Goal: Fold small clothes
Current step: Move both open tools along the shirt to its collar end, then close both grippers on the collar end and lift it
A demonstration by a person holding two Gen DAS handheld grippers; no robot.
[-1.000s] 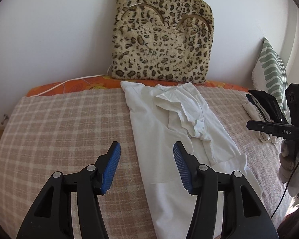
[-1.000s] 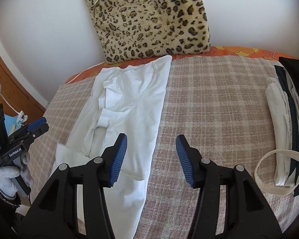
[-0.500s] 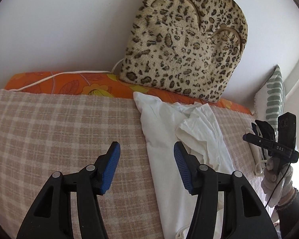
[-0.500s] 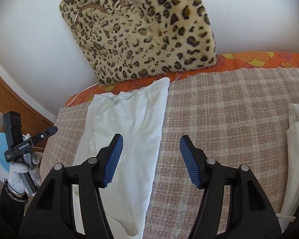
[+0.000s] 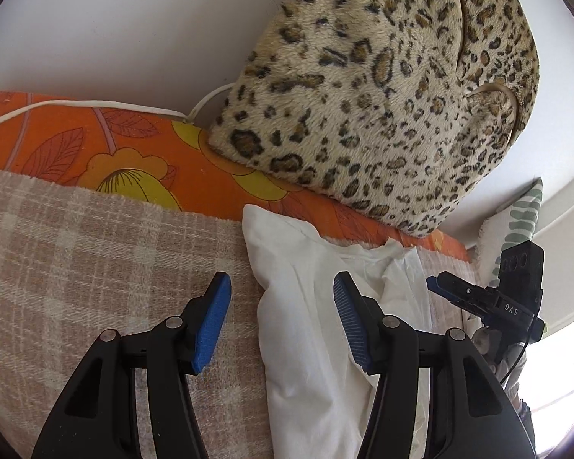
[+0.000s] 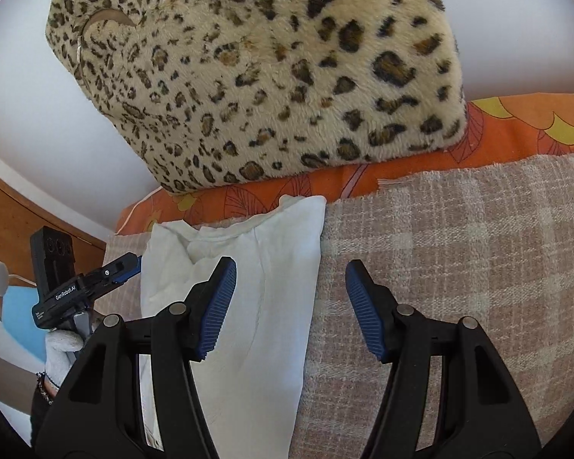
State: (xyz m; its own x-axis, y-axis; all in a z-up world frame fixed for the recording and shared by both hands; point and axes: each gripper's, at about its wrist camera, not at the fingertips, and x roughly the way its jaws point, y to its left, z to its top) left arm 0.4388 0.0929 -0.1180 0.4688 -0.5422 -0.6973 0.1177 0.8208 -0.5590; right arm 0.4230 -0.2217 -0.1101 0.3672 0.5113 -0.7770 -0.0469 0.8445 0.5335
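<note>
A white garment (image 5: 306, 344) lies folded into a long strip on the plaid blanket (image 5: 95, 267), its far end near the orange sheet. My left gripper (image 5: 281, 287) hovers open over the strip's far left edge, and the edge runs between its blue pads (image 5: 210, 325) without touching them. In the right wrist view the same garment (image 6: 271, 306) shows its right edge between the open jaws of my right gripper (image 6: 291, 267). Each gripper also shows in the other's view: the right gripper (image 5: 451, 287) and the left gripper (image 6: 126, 264), held by a gloved hand (image 6: 61, 355).
A leopard-print cushion (image 5: 382, 95) leans on the white wall just beyond the garment, standing on an orange floral sheet (image 5: 114, 153). A white cable (image 5: 76, 105) runs along the sheet. A green-patterned pillow (image 5: 516, 222) sits at the right, a wooden panel (image 6: 15, 222) at the left.
Both grippers have moved forward and down along the garment to its far end by the cushion. The right gripper's jaws have spread a little. The garment has not moved.
</note>
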